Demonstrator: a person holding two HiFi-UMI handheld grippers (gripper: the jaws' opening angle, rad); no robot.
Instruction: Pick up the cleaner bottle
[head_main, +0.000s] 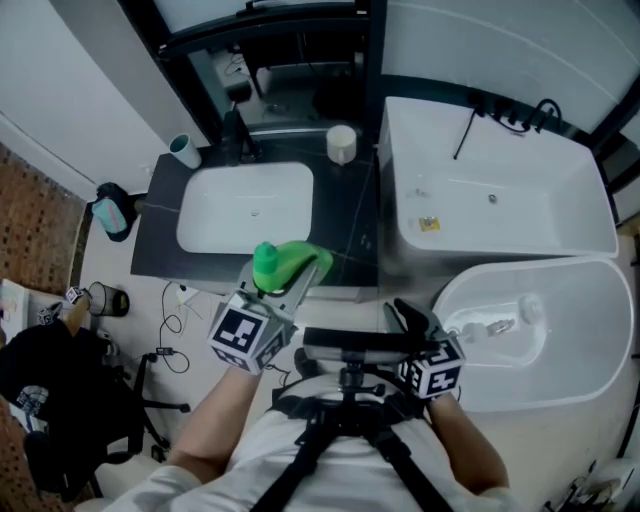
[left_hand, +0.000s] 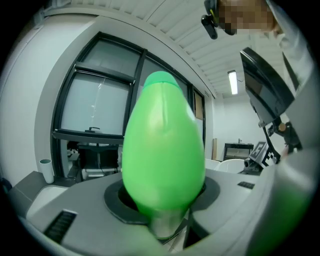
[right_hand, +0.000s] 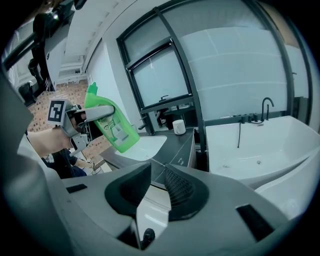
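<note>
Bathroom mock-up, dark counter (head_main: 350, 215) with inset white basin (head_main: 245, 205), white bathtub (head_main: 500, 200) to its right, white oval bowl (head_main: 540, 330) nearer you on the right.

Item 1, cleaner bottle (head_main: 283, 263): green, tilted, cap uppermost in the right gripper view. It is off the counter, in the air over the counter's front edge, well apart from the basin.

Item 2, left gripper (head_main: 300, 272): your jaws are clamped on the bottle's upper body, one on either side. In its own view the bottle fills the space between them.

Item 3, right gripper (head_main: 415, 320): jaws slightly parted, nothing between them, held low near the oval bowl.

Item 4, bystanders on the counter: pale cup (head_main: 184, 150) at the back left corner, dark faucet (head_main: 235, 130) behind the basin, white cylinder (head_main: 342, 143) at the back.

Risks, as judged from here:
- Slip. The plastic looks smooth and rounded, and you hold it high up, so the heavier lower body may swing or slide out if you ease the grip or jerk your hand.
- Squeeze. Soft walls may buckle under more pressure; whether the cap is tight cannot be made out, so liquid could leak.
- Collision. Sweeping the tilted bottle back could clip the faucet or topple the cup.
- Crossed hands. Your right gripper is near; bringing it in could knock the bottle.
</note>
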